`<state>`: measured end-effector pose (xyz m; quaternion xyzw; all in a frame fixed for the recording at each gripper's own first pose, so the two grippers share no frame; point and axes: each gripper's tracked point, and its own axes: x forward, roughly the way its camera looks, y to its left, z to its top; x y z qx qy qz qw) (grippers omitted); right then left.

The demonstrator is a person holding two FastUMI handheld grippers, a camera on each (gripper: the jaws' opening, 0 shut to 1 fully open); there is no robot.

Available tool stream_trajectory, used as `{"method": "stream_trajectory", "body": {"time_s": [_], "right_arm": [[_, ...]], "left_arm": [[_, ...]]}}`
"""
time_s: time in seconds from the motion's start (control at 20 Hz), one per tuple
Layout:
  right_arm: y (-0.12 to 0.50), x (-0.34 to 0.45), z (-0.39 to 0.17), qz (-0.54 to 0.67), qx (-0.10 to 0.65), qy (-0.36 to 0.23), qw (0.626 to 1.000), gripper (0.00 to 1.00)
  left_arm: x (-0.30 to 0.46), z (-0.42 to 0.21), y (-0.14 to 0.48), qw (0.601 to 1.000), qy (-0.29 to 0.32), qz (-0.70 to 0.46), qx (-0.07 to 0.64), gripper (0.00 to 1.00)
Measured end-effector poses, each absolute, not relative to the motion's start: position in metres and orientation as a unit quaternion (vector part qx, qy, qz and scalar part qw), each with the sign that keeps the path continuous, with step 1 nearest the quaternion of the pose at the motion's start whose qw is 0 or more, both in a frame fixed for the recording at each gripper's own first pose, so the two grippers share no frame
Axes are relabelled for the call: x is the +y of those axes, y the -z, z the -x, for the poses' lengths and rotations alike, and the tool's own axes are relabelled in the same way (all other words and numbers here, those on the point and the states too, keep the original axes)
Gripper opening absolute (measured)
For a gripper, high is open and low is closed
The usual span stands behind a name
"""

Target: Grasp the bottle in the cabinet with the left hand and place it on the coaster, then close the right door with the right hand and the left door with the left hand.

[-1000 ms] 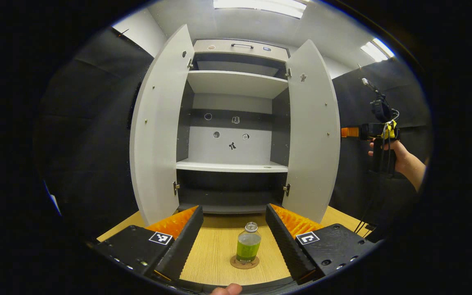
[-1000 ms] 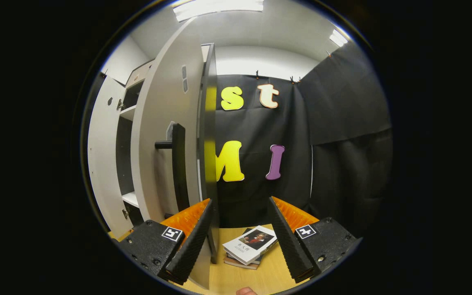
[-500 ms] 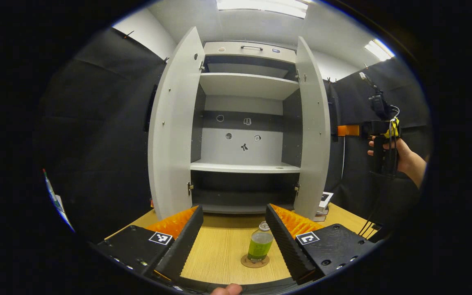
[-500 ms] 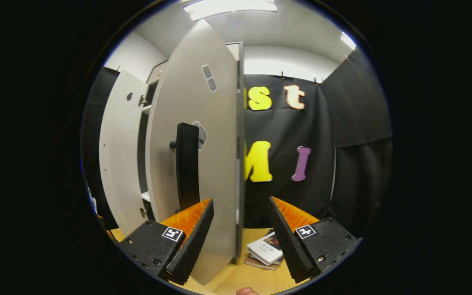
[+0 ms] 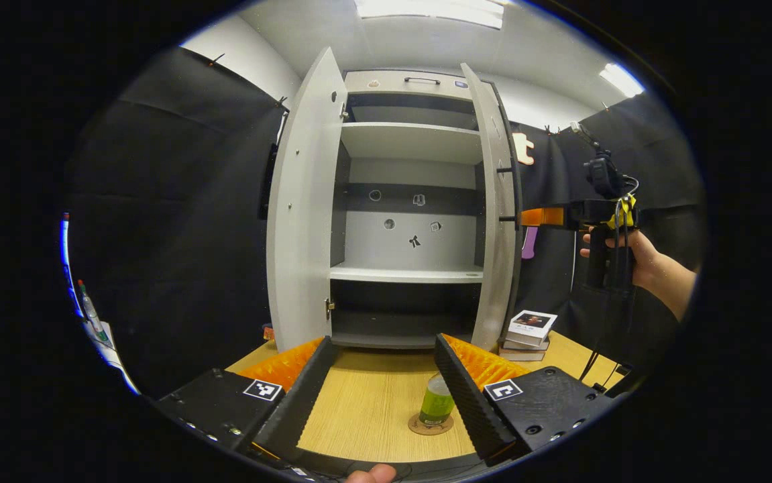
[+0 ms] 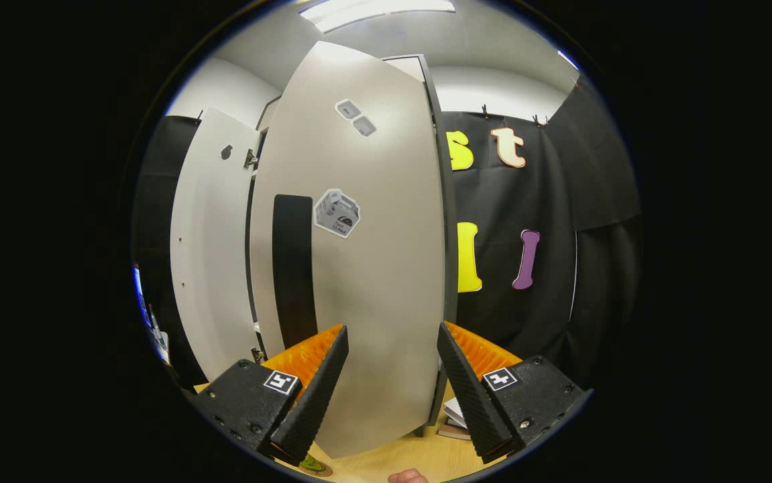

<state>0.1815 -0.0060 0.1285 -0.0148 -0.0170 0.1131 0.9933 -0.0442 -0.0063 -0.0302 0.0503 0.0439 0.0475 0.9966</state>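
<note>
A small bottle (image 5: 436, 401) of green liquid stands upright on a round coaster (image 5: 430, 424) on the wooden table. My left gripper (image 5: 379, 392) is open above the table, and the bottle sits just behind its right finger. The grey cabinet (image 5: 412, 201) has its left door (image 5: 302, 201) wide open and its right door (image 5: 496, 221) partly swung in. Farther off, my right gripper (image 5: 541, 216), held by a hand (image 5: 634, 255), reaches the right door's outer side. In the right gripper view, my right gripper (image 6: 389, 376) is open, facing the right door's outer face (image 6: 372, 282) beside its black handle (image 6: 292, 268).
A stack of books (image 5: 526, 327) lies on the table to the right of the cabinet, and again at the door's foot, books (image 6: 456, 412). The cabinet shelves (image 5: 406, 274) hold nothing. Pens (image 5: 90, 312) stand at the far left. Black cloth walls surround the booth.
The right door has swung inward, from edge-on to showing its full outer face to the right gripper. The left gripper has shifted, so the bottle now sits behind its right finger.
</note>
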Motion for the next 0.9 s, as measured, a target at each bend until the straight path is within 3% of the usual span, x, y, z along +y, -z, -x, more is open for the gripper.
{"method": "stream_trajectory", "body": {"time_s": [0.3, 0.6, 0.9], "right_arm": [[-0.121, -0.016, -0.128, 0.021, -0.041, -0.094, 0.995, 0.82], [-0.066, -0.015, -0.053, 0.031, -0.039, -0.083, 0.995, 0.83], [-0.007, -0.004, -0.017, 0.016, -0.009, -0.094, 0.995, 0.83]], "left_arm": [[-0.006, 0.039, 0.026, 0.997, -0.052, -0.041, 0.039, 0.94], [-0.017, 0.025, 0.016, 0.998, -0.038, -0.043, 0.031, 0.94], [-0.010, 0.015, -0.004, 0.999, -0.049, -0.004, 0.013, 0.93]]}}
